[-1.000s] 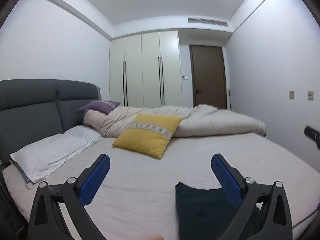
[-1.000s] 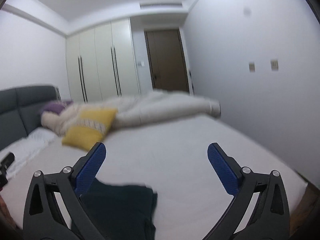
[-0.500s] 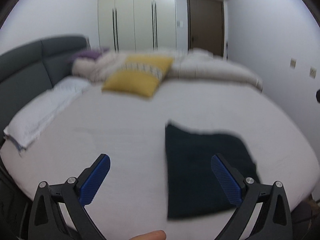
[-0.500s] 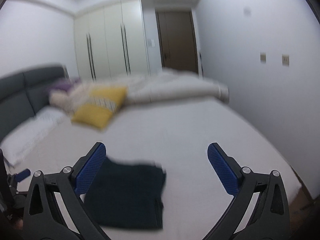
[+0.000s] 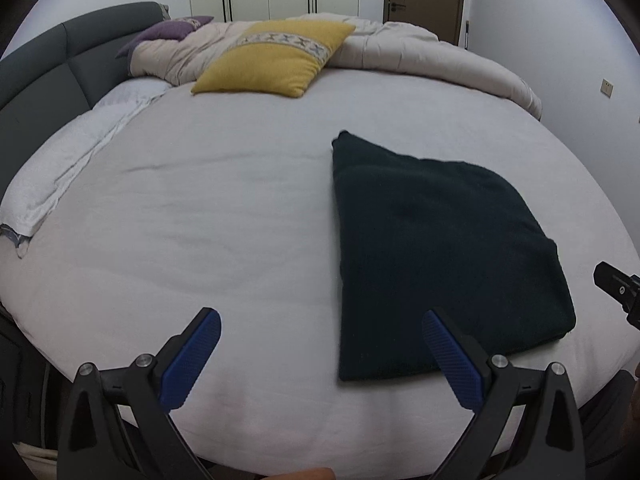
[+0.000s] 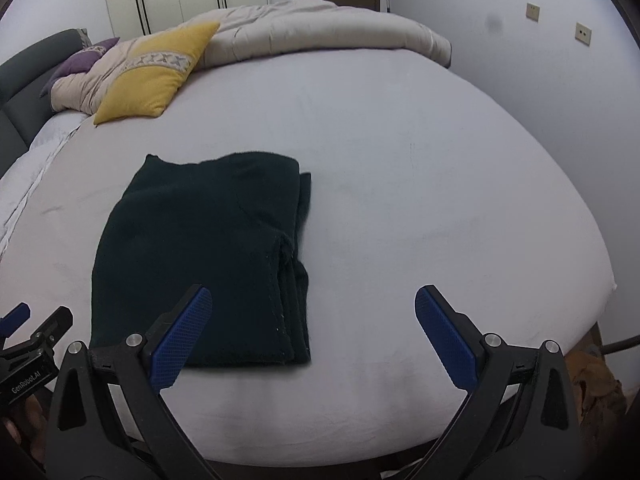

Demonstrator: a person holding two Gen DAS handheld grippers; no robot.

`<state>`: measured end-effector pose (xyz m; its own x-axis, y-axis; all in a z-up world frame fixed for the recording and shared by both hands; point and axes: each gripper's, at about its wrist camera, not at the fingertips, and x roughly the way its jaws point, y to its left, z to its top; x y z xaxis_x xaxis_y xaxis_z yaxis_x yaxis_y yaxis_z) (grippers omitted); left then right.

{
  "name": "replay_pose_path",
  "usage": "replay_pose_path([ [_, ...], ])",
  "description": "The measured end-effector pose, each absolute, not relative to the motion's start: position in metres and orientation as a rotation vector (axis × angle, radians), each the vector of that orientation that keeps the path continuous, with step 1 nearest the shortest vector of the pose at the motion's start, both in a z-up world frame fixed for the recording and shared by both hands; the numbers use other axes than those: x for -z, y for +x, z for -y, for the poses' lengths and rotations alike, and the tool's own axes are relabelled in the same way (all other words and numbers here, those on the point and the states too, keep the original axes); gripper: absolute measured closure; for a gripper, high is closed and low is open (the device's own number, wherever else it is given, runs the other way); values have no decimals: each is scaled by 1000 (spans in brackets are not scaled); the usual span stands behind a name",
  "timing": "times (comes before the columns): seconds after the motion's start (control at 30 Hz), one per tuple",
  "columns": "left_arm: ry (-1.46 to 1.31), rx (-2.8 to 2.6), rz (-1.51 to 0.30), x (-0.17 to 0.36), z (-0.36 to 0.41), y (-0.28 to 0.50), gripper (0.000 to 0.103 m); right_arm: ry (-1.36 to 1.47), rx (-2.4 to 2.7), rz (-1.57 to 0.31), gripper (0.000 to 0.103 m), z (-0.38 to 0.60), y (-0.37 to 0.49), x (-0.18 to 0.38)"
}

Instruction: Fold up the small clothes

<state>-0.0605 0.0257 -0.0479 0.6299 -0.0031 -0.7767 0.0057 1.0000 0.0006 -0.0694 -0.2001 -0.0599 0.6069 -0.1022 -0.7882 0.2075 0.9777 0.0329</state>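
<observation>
Dark folded cloth lay on the bed ahead of the left gripper and right gripper, both with fingers spread wide and empty.

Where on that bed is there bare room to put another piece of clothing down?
Bare sheet lies between the dark folded garment and the white pillow, and again right of the garment toward the wall-side edge. The far end is crowded: yellow cushion and bunched duvet.
</observation>
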Motion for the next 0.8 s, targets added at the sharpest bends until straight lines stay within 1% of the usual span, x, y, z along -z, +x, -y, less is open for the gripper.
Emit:
replay_pose_path([
  [0.1,4,7,-891,49,-23,-63,0,123,179,-905,0,198,-70,70],
  [0.37,-2,4,-889,49,-24,-62,0,90,151,-911,0,194,-78,52],
  [0.8,-16,35,-871,52,-25,-62,0,81,124,-920,0,188,-79,53],
])
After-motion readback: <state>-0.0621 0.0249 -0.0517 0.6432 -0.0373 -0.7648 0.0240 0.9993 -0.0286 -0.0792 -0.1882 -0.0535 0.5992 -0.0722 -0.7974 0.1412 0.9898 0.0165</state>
